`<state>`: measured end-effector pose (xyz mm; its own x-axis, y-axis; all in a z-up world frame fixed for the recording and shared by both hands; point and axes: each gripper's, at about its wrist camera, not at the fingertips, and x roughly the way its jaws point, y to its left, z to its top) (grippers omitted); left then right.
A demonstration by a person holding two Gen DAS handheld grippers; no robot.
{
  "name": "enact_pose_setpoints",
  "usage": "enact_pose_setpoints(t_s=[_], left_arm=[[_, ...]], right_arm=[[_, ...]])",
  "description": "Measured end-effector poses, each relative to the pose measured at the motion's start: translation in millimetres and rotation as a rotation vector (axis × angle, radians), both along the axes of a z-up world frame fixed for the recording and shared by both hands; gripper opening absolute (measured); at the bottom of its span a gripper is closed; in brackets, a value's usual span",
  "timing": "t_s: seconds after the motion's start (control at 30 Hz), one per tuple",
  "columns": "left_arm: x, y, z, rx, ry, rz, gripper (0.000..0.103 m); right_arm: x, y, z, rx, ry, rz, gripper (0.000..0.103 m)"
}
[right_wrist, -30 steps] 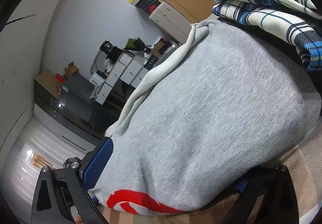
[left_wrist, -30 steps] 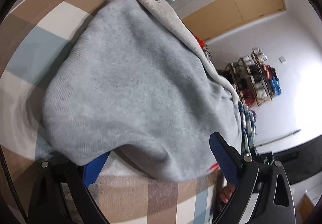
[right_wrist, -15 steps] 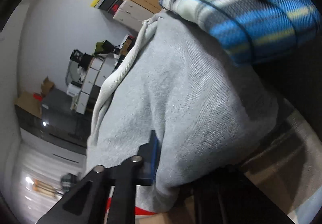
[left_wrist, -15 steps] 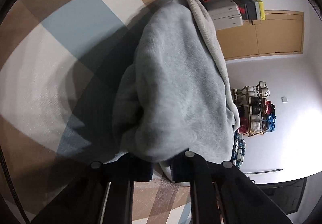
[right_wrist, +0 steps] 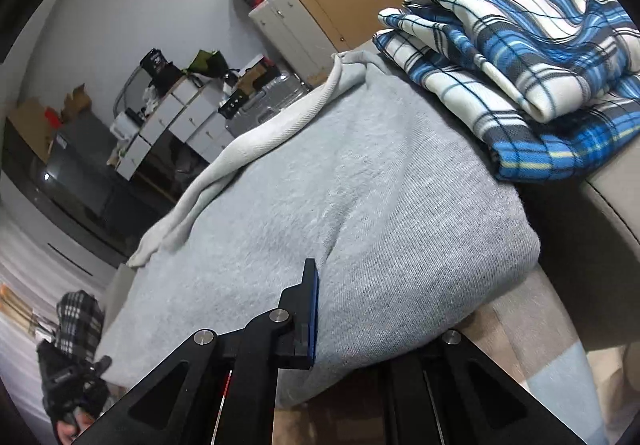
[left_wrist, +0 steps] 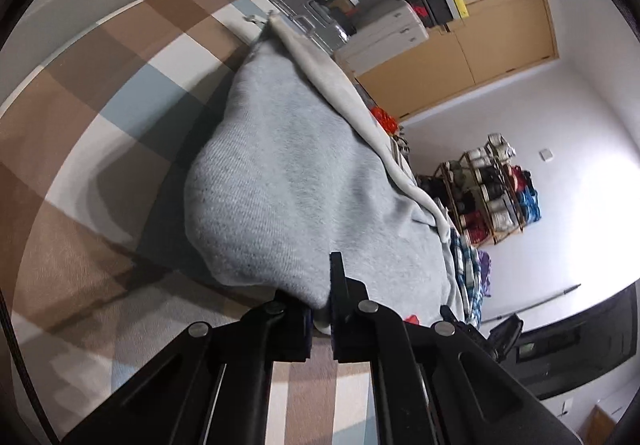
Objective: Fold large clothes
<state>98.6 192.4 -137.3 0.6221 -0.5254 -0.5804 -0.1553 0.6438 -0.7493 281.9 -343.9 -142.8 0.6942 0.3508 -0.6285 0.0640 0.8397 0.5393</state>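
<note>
Checked brown-and-blue cloth (left_wrist: 120,117) under grey sweatshirt (left_wrist: 288,181), wooden doors (left_wrist: 500,41) behind.

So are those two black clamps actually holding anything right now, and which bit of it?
Yes. Both hold the grey sweatshirt. The left gripper pinches its near folded edge; the right gripper is clamped on the same near edge, further along.

We list a pale grey sweatshirt (left_wrist: 304,181) with a cream-grey ribbed edge; beneath it, a checked cloth (left_wrist: 120,117) in brown, white and pale blue; beside the sweatshirt, a blue, white and dark plaid garment (right_wrist: 520,57); black gripper fingers with blue pads (right_wrist: 313,309).
</note>
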Motion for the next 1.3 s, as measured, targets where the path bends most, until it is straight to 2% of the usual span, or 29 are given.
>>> enact_pose_setpoints(t_s=[0.27, 0.47, 0.57, 0.63, 0.73, 0.8, 0.87, 0.9, 0.93, 0.97, 1.0, 1.07, 1.13, 1.23, 1.3], left_arm=[[-12, -8, -11, -0.022, 0.018, -0.068, 0.002], [-53, -16, 0, -0.024, 0.022, -0.134, 0.002], [-77, -26, 17, -0.001, -0.009, -0.184, 0.002], [-88, -33, 23, 0.013, -0.015, -0.255, 0.002], [-88, -36, 20, 0.095, 0.031, -0.337, 0.002], [-83, -31, 20, 0.099, 0.062, -0.362, 0.001], [-79, -22, 23, 0.118, 0.104, -0.366, 0.014], [-82, -19, 26, 0.115, 0.098, -0.371, 0.017], [-83, -17, 34, 0.120, 0.075, -0.389, 0.025], [-82, -18, 44, 0.157, 0.049, -0.408, 0.035], [-85, -19, 52, 0.182, 0.025, -0.410, 0.040], [-81, -20, 75, 0.190, -0.067, -0.424, 0.066], [-73, -23, 88, 0.202, -0.133, -0.426, 0.080], [-45, -34, 103, 0.193, -0.207, -0.427, 0.080], [-26, -42, 99, 0.172, -0.227, -0.431, 0.080]], right_arm=[[-33, -12, 4, -0.032, 0.009, -0.003, 0.007], [-78, -25, 9, -0.077, 0.028, 0.045, 0.007], [-105, -31, 11, -0.097, 0.037, 0.082, 0.007], [-120, -35, 9, -0.110, 0.055, 0.092, 0.007], [-137, -46, 1, -0.076, 0.097, 0.085, 0.009], [-143, -51, -4, -0.038, 0.115, 0.088, 0.015], [-148, -56, -3, -0.024, 0.143, 0.108, 0.025], [-154, -59, 1, -0.025, 0.138, 0.117, 0.031], [-157, -62, 6, -0.034, 0.126, 0.119, 0.031], [-167, -66, 14, -0.058, 0.093, 0.106, 0.031], [-173, -68, 24, -0.082, 0.060, 0.093, 0.031], [-184, -66, 50, -0.135, -0.031, 0.077, 0.041], [-194, -57, 75, -0.191, -0.149, 0.069, 0.080], [-189, -26, 111, -0.319, -0.304, 0.115, 0.083], [-162, 4, 121, -0.395, -0.295, 0.161, 0.087]])
